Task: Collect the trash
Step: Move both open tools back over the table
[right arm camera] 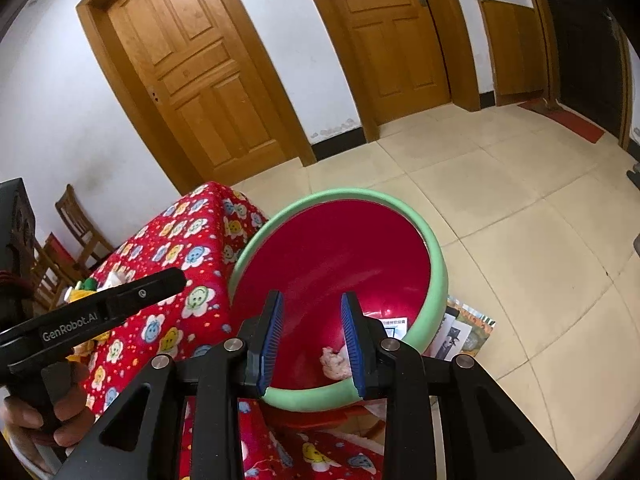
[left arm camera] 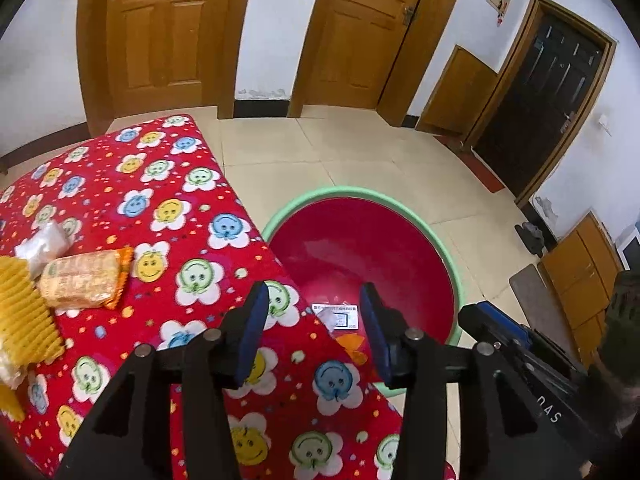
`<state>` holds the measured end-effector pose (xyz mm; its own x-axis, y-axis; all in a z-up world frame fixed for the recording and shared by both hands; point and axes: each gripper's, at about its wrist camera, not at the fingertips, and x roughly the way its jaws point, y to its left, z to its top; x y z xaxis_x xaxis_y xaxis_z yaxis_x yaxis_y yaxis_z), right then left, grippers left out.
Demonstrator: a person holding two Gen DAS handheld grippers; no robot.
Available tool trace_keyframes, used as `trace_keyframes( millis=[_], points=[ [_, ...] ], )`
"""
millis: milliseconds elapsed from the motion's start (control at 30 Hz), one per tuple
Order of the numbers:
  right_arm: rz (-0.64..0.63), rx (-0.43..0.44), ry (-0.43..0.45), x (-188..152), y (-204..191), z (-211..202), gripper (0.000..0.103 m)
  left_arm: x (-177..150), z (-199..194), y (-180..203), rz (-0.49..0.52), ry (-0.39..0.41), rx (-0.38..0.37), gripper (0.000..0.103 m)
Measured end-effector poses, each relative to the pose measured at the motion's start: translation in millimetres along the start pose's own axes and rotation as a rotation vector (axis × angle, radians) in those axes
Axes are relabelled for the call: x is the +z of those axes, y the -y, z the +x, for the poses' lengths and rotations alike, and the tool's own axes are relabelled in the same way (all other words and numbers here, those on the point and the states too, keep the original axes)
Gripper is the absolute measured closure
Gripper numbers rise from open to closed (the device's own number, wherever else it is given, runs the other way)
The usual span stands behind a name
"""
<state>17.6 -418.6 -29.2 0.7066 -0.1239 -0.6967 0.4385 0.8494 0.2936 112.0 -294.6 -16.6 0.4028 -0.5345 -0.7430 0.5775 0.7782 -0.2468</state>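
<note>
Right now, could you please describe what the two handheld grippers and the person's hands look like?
Both are black plastic linkage frames with silver pivot bolts and two flat blue ribbed pads: the left gripper and the right gripper. In the right wrist view, the left unit's black body reads "GenRobot.AI" in white, with the bare left hand around its pistol handle. A dark green sleeve shows beside the right unit.

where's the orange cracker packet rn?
Left wrist view, far left: orange cracker packet lies on the red flowered tablecloth, between a yellow ridged wrapper and a clear bag.
</note>
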Motion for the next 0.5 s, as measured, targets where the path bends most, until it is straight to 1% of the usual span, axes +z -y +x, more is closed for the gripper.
trace_keyframes(
  millis=[33,300,500],
  points=[
    [-0.002,0.002,0.003,0.2,-1.4,-1.4,0.065,-0.3,-2.8,-0.8,-0.003,0.003,0.004,0.056],
    [-0.04,0.031,0.023,0.1,-21.5,-15.6,0.062,-10.3,-36.3,-22.1,-0.063,0.035,0.031,0.056],
    [-0.063,0.057,0.027,-2.3,-38.6,-21.9,0.058,-19.5,-64.6,-44.2,-0.111,0.075,0.069,0.056]
  ],
)
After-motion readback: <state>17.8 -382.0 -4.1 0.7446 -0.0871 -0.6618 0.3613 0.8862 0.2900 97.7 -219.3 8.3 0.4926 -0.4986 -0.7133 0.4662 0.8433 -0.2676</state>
